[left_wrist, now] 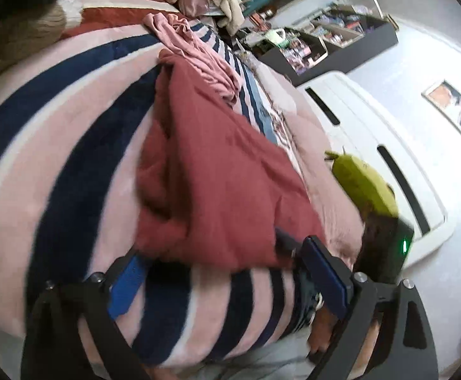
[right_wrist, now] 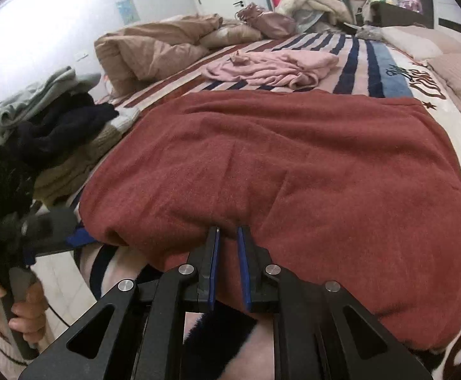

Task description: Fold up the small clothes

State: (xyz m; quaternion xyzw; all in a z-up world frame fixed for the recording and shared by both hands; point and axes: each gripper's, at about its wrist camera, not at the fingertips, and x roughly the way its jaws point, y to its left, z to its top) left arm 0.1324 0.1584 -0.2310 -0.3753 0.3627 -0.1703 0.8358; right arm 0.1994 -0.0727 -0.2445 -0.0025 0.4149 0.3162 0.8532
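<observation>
A dark red garment (right_wrist: 293, 171) lies spread on the striped bed cover (right_wrist: 360, 60), folded over on itself. It also shows in the left wrist view (left_wrist: 217, 177). My right gripper (right_wrist: 227, 229) pinches the garment's near edge between nearly closed blue pads. My left gripper (left_wrist: 220, 253) stands wide open, its fingers (left_wrist: 125, 285) straddling the garment's near corner; it also shows in the right wrist view (right_wrist: 72, 240). A crumpled pink garment (right_wrist: 271, 66) lies farther back on the bed, also seen in the left wrist view (left_wrist: 195, 50).
A stack of folded clothes (right_wrist: 56, 133) sits at the bed's left edge. A beige duvet (right_wrist: 154, 44) and pillows lie at the far end. A green plush toy (left_wrist: 363, 183) lies by the white headboard (left_wrist: 385, 158). Cluttered black shelves (left_wrist: 328, 44) stand beyond.
</observation>
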